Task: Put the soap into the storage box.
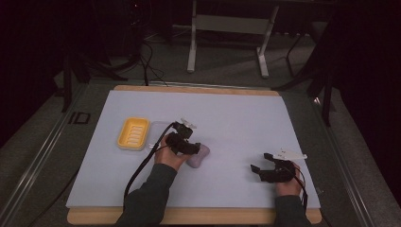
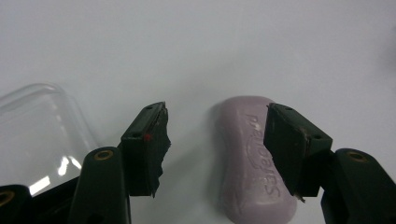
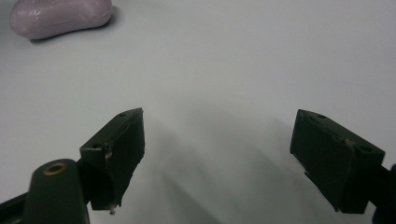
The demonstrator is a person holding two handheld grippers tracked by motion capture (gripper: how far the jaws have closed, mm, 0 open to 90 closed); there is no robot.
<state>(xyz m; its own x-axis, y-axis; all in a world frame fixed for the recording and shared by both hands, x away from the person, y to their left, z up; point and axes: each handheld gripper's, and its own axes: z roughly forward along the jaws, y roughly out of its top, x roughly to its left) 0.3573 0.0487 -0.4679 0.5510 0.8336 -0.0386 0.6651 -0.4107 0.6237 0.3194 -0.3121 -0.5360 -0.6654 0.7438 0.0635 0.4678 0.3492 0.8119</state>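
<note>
Soap bar point(image 2: 254, 163) — one; yellow dish point(image 1: 133, 133) — one; clear lid point(image 2: 39, 126) — one.

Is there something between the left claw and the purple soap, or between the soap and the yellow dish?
Nothing visible blocks either. The left claw is open right at the purple soap, one jaw overlapping its edge. Between soap and yellow dish lies bare mat; a clear plastic lid sits to the side, beside the claw.
</note>
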